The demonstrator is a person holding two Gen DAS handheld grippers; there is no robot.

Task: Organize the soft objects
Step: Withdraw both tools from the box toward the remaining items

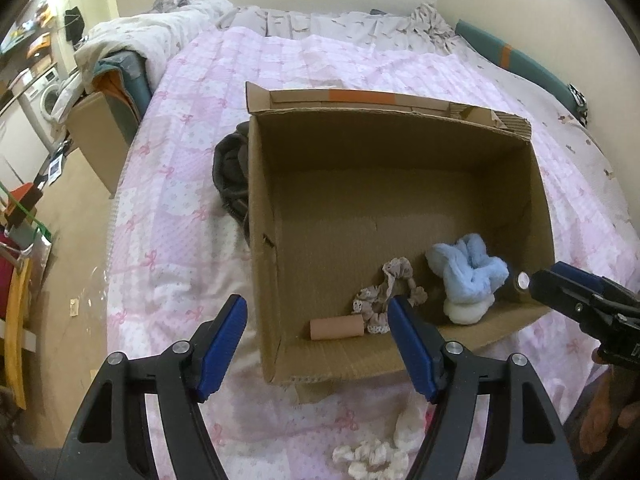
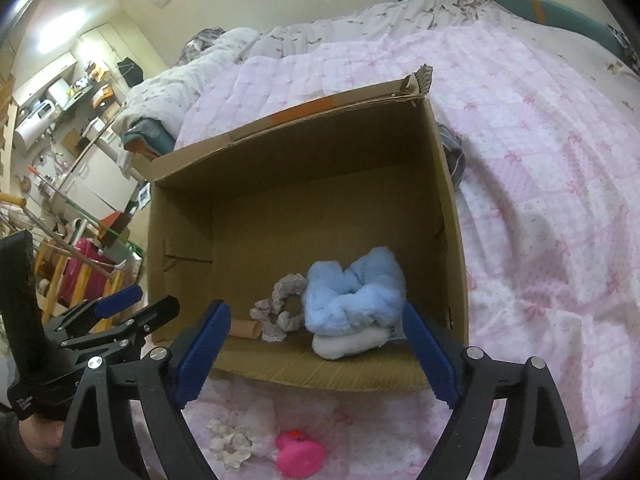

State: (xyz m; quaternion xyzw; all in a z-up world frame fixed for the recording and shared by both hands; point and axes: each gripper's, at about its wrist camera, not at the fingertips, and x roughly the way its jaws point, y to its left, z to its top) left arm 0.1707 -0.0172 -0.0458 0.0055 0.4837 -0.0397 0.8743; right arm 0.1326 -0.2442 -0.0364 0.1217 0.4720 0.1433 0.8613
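Note:
An open cardboard box [image 1: 264, 240] [image 2: 452, 216] stands on the pink bed. Inside, near its front wall, lie a fluffy blue scrunchie [image 1: 470, 270] [image 2: 352, 292] on a white soft piece [image 1: 466, 312] [image 2: 352, 342], a beige lace scrunchie [image 1: 386, 292] [image 2: 278, 312] and a pink roll [image 1: 336, 327] [image 2: 245, 328]. A white scrunchie [image 1: 368, 456] [image 2: 232, 440] and a pink plush duck [image 2: 300, 454] lie on the bed in front of the box. My left gripper [image 1: 316, 344] [image 2: 136, 302] is open and empty above the box's front left corner. My right gripper [image 2: 316, 356] is open and empty over the box's front edge; one of its fingers shows in the left wrist view [image 1: 560, 280].
A dark grey garment [image 1: 232, 172] [image 2: 454, 152] lies against the box's far outer side. A rumpled white duvet [image 1: 160, 36] is heaped at the bed's head. The bed's edge drops to a wooden floor [image 1: 72, 240] with a drying rack [image 2: 80, 264] and clutter.

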